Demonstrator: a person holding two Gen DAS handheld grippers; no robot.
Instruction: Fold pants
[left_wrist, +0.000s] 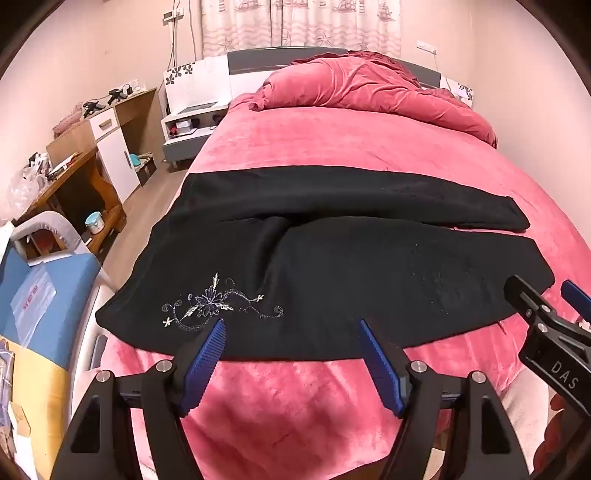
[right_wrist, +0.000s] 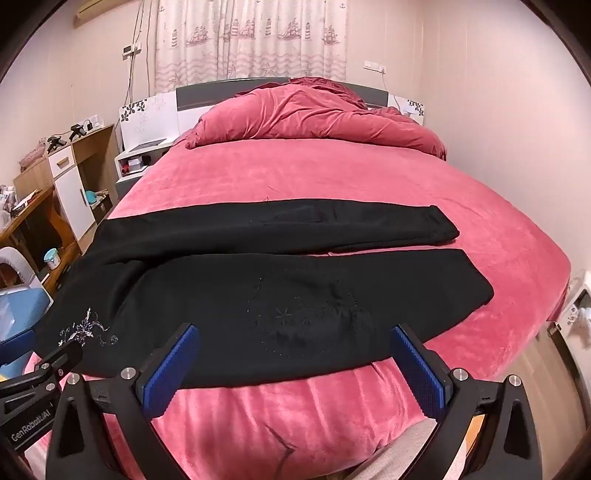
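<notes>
Black pants (left_wrist: 332, 266) are spread flat across the pink bed (left_wrist: 332, 147), legs side by side. The left gripper (left_wrist: 291, 325) and right gripper (right_wrist: 293, 330) are held with fingers released, above the near edge.

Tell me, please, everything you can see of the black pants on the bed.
The pants are black, of soft matte cloth, spread flat across the pink bed, two legs running rightward with a narrow gap between. Silver flower embroidery marks the near left part. The near edge lies by the bed's front. Neither claw visibly grips them.
</notes>
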